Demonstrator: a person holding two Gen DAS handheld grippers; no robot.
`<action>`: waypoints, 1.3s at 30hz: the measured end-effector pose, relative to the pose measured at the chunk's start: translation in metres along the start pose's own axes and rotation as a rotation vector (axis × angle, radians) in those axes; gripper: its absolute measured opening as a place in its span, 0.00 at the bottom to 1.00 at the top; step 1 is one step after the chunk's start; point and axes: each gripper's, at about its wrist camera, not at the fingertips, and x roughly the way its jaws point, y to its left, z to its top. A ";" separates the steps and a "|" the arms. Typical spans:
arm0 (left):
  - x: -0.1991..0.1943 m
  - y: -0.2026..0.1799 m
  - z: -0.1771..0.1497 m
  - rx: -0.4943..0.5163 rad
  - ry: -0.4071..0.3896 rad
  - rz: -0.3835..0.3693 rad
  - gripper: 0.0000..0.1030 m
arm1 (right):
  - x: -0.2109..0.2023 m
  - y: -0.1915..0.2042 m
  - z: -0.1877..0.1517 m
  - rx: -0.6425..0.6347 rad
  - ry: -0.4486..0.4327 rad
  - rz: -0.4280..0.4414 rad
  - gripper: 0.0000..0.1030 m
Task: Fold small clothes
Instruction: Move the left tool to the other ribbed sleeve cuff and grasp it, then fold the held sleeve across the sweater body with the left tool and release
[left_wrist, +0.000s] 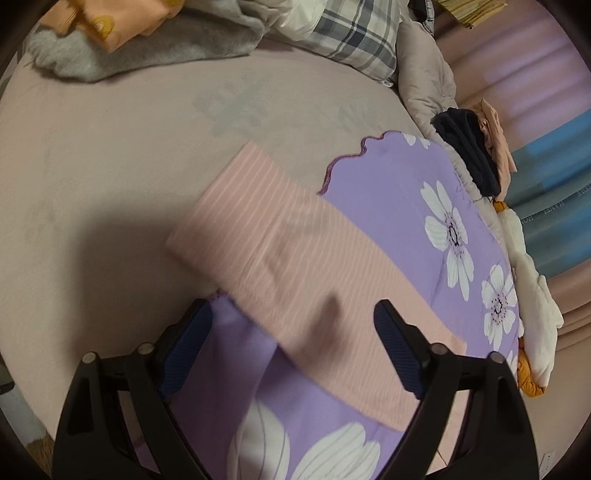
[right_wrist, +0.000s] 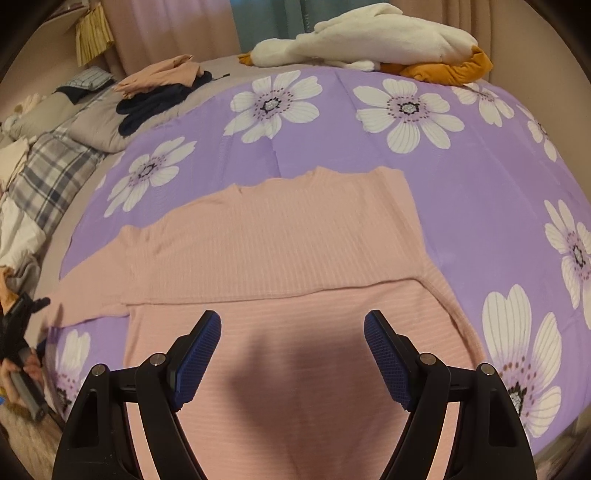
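A pink ribbed top (right_wrist: 280, 243) lies flat on the purple flowered cloth (right_wrist: 480, 177), partly folded, with one sleeve (right_wrist: 88, 299) stretched out to the left. My right gripper (right_wrist: 292, 332) is open and empty, hovering just above the top's lower part. In the left wrist view the sleeve (left_wrist: 273, 243) runs diagonally across the cloth edge (left_wrist: 388, 184) onto the beige bed sheet (left_wrist: 110, 155). My left gripper (left_wrist: 292, 321) is open and empty above the sleeve. The left gripper also shows at the right wrist view's left edge (right_wrist: 22, 310).
A white and orange plush toy (right_wrist: 373, 40) lies at the far edge of the bed. A pile of dark and peach clothes (right_wrist: 162, 88) sits at the back left. A plaid pillow (left_wrist: 354, 33), a grey blanket (left_wrist: 147, 55) and a beige duvet (left_wrist: 424, 74) lie beyond the sleeve.
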 end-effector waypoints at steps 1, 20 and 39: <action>0.002 -0.001 0.003 0.000 -0.005 0.018 0.63 | 0.000 0.000 0.000 0.001 0.001 0.002 0.77; -0.028 -0.072 -0.003 0.159 -0.089 -0.065 0.07 | -0.007 -0.015 -0.002 0.043 -0.019 -0.018 0.77; -0.041 -0.208 -0.110 0.594 0.016 -0.266 0.07 | -0.026 -0.042 -0.007 0.114 -0.068 -0.011 0.77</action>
